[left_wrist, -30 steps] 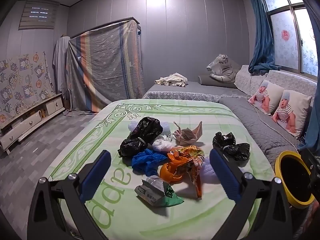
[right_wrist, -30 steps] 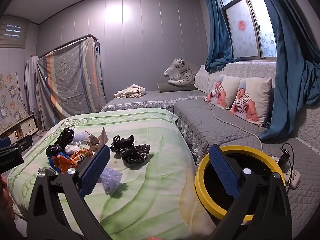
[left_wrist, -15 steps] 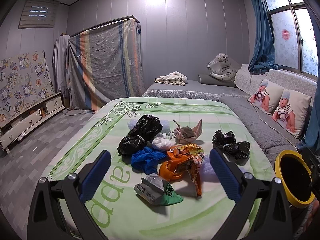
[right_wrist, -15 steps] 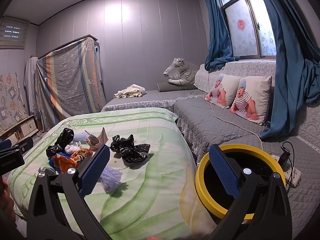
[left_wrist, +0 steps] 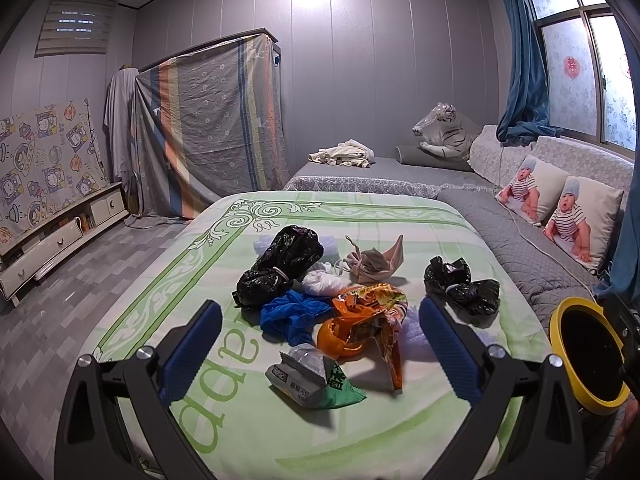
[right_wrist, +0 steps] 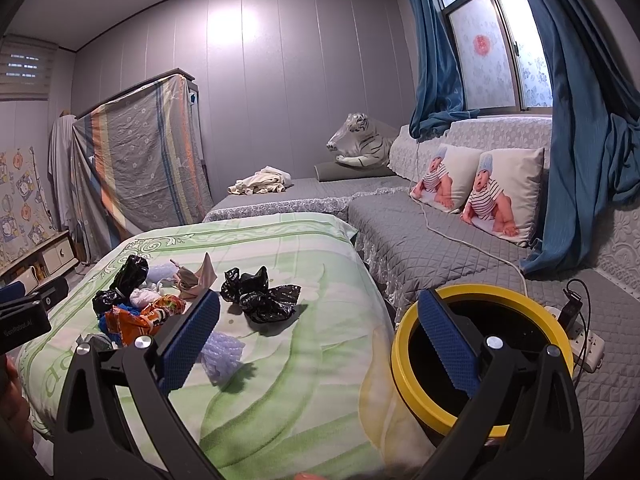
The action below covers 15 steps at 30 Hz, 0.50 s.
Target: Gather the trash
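Green-patterned bedding covers the bed (left_wrist: 400,216) where all the trash sits uncollected: black bags (left_wrist: 280,264), a blue glove (left_wrist: 292,314), an orange wrapper (left_wrist: 368,320) and a green packet (left_wrist: 316,380) lie just ahead of the left tongs (left_wrist: 320,344). Both left and right tongs (right_wrist: 320,340) are spread and hold nothing. To the right of the right tongs, the yellow-rimmed bin (right_wrist: 404,364) looks empty, so I judge nothing is done yet.

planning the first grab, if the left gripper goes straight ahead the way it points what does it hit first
Most likely the orange snack wrapper, which lies midway between the open left gripper fingers. The green-and-white packet lies nearer but lower, so a slightly downward path would meet it first; depth is unclear.
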### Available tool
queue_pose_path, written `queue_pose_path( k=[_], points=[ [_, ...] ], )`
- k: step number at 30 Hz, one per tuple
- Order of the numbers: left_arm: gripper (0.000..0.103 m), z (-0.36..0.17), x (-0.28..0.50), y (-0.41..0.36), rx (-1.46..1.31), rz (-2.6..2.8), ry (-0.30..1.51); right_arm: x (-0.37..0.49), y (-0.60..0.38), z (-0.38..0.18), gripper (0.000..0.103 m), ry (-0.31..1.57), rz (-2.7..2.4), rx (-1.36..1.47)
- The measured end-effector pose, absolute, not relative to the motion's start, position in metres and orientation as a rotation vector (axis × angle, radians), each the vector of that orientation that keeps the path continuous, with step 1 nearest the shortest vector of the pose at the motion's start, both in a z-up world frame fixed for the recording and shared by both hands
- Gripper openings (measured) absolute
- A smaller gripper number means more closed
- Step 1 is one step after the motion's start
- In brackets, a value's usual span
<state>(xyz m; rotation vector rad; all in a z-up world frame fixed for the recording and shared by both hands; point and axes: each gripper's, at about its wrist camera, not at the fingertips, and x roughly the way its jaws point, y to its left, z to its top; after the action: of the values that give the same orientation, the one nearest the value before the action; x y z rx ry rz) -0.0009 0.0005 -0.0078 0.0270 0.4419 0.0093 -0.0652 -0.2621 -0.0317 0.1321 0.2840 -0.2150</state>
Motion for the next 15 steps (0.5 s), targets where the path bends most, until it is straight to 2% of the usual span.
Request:
queue_pose_path(
  k=[15],
  points=[
    [0.095,-0.0097,-0.0007,-0.0010,0.025,0.008,0.450,-0.0667,-0.2586,-0.0334,0.095,0.286,-0.213,0.134]
  ],
)
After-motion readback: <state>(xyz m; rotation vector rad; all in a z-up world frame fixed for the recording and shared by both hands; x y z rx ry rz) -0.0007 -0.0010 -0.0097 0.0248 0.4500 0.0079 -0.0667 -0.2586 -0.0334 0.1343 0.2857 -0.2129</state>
